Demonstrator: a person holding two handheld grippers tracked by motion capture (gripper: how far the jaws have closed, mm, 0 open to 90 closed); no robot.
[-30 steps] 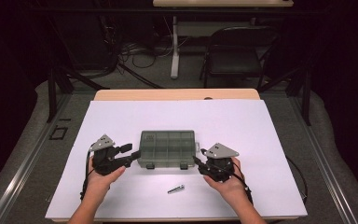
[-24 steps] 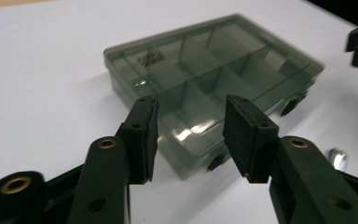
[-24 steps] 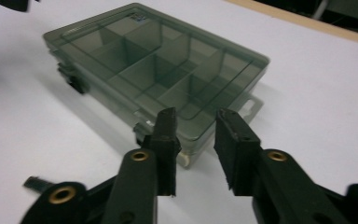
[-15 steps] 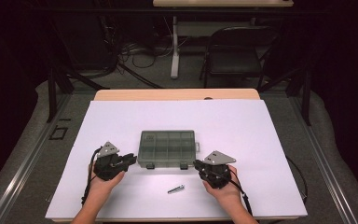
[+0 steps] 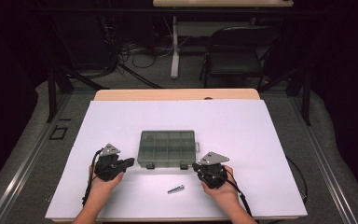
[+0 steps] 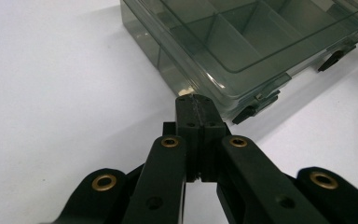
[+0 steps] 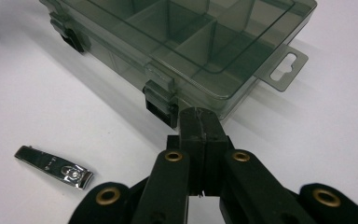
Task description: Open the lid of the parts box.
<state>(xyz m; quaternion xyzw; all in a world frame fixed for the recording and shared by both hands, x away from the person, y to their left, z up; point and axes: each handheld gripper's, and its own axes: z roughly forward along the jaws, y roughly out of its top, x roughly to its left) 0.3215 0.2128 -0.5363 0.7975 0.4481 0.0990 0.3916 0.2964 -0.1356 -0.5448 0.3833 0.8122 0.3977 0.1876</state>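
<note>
Both grippers sit low on the white table point(image 5: 270, 140), one at each front corner of the smoky plastic compartment box point(image 5: 168, 147). The left gripper point(image 6: 196, 108) has just been closing and its jaws now meet with nothing between them; the right gripper point(image 7: 199, 122) likewise, tip just short of a front latch point(image 7: 161, 103). Pinched tips probably suit prying the latches. Nail clippers point(image 7: 53, 166) lie left of the right gripper. The box's contents are hard to make out.

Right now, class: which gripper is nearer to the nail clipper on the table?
Right. The right gripper sits just up and right of the nail clipper; the left gripper lies farther off, beyond the organiser box's left front corner.
</note>
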